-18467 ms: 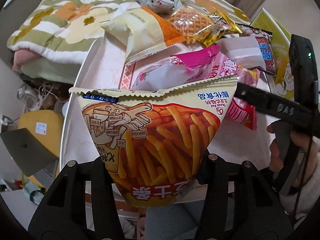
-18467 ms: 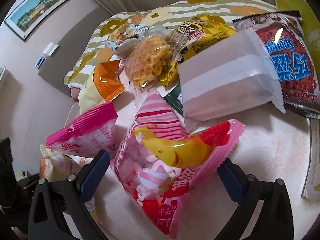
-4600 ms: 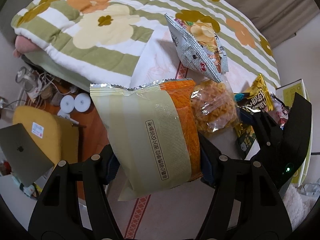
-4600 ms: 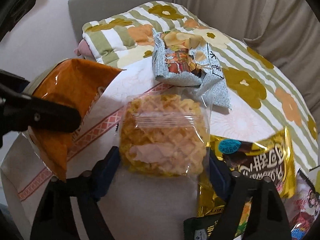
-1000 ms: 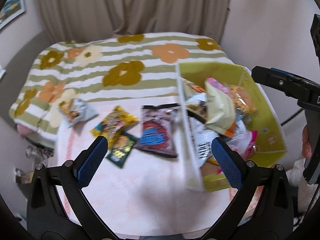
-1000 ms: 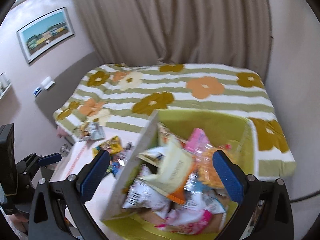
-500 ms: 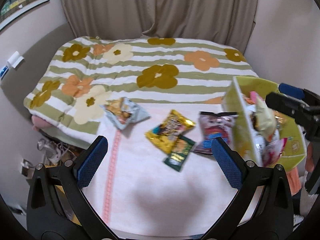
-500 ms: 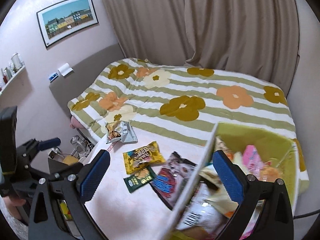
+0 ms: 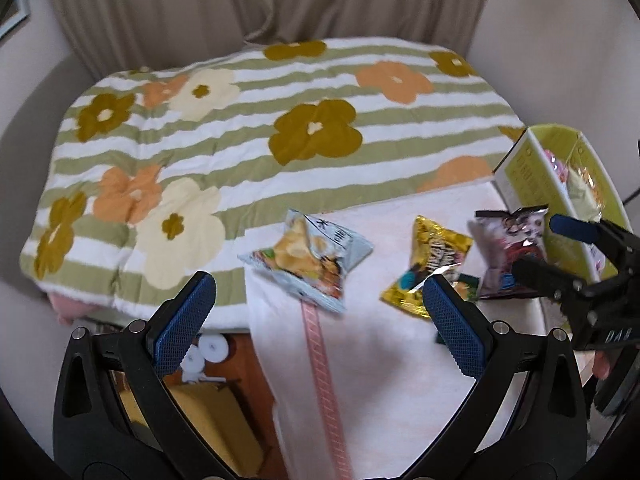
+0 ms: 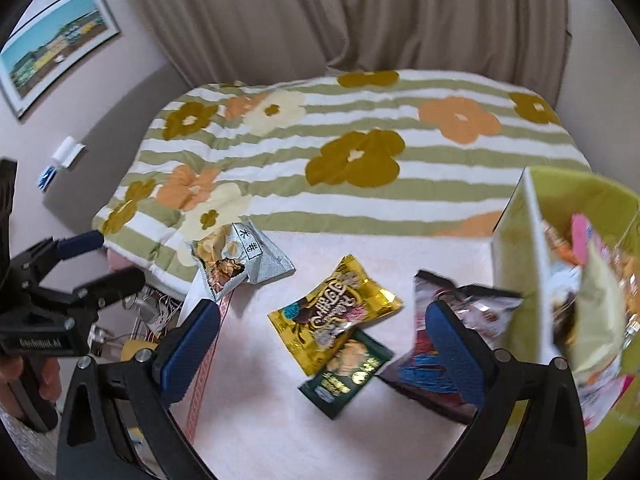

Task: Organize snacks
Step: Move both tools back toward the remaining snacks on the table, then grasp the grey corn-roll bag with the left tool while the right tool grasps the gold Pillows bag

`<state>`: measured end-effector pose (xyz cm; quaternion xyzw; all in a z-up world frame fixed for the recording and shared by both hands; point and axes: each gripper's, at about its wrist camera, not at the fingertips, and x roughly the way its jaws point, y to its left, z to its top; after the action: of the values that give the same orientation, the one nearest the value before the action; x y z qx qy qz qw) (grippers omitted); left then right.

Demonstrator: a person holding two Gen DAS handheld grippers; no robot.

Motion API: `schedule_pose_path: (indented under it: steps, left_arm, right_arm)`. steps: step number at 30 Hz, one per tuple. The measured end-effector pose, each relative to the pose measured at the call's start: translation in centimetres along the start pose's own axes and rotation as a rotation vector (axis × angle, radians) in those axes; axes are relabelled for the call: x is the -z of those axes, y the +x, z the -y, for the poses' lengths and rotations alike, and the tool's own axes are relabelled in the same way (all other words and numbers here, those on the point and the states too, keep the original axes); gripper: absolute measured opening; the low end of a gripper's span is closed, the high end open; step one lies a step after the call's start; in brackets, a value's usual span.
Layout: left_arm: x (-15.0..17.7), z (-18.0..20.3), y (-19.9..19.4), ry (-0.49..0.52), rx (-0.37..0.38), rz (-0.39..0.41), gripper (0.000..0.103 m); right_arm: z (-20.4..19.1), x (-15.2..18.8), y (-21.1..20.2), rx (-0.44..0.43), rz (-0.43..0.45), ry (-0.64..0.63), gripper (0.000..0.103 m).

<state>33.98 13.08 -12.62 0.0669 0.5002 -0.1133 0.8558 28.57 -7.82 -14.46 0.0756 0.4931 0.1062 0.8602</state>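
Several snack bags lie on the white tablecloth (image 10: 280, 432). A silver chip bag (image 9: 312, 256) (image 10: 240, 260) sits at the table's far left corner. A gold bag (image 9: 434, 260) (image 10: 336, 316) overlaps a small dark green packet (image 10: 344, 372). A dark red bag (image 9: 508, 248) (image 10: 420, 376) leans against the green box (image 9: 560, 168) (image 10: 520, 264), which holds several snacks. My left gripper (image 9: 318, 320) (image 10: 100, 262) hangs open and empty over the table's left part. My right gripper (image 10: 324, 344) (image 9: 548, 252) is open and empty above the gold bag.
A bed with a green striped floral blanket (image 9: 280, 120) borders the table's far side. Beyond the table's left edge, the floor holds a yellow object (image 9: 216, 420) and white round items (image 9: 208, 350). Curtains hang behind the bed. A hand (image 10: 24, 380) holds the left gripper's handle.
Both views have swung left and moved closer to the table, so the green box has slid toward the right edge. Both grippers remain open and empty.
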Motion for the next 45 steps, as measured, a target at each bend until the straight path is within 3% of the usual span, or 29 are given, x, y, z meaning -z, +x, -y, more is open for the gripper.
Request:
schedule_pose_path:
  steps: [11, 22, 27, 29, 45]
  left_arm:
    - [-3.6, -1.2, 10.8, 0.163, 0.086, -0.163, 0.103]
    - [-2.1, -0.3, 18.4, 0.23, 0.103, -0.305, 0.103]
    - [-1.3, 0.0, 19.6, 0.236, 0.114, -0.318, 0.101]
    - [-0.9, 0.0, 20.0, 0.233, 0.112, -0.323, 0.091]
    - [0.1, -2.1, 18.2, 0.113, 0.167, -0.247, 0.064]
  right_arm:
    - [-0.6, 3.1, 6.9, 0.131, -0.066, 0.214, 0.102]
    - [-1.6, 3.9, 10.1, 0.187, -0.027, 0.21, 0.102]
    - [-1.0, 3.7, 10.9, 0.201, -0.031, 0.223, 0.102]
    - [-0.6, 3.4, 11.1, 0.201, -0.035, 0.227, 0.102]
    - [0.4, 2.3, 13.4, 0.218, -0.05, 0.24, 0.102]
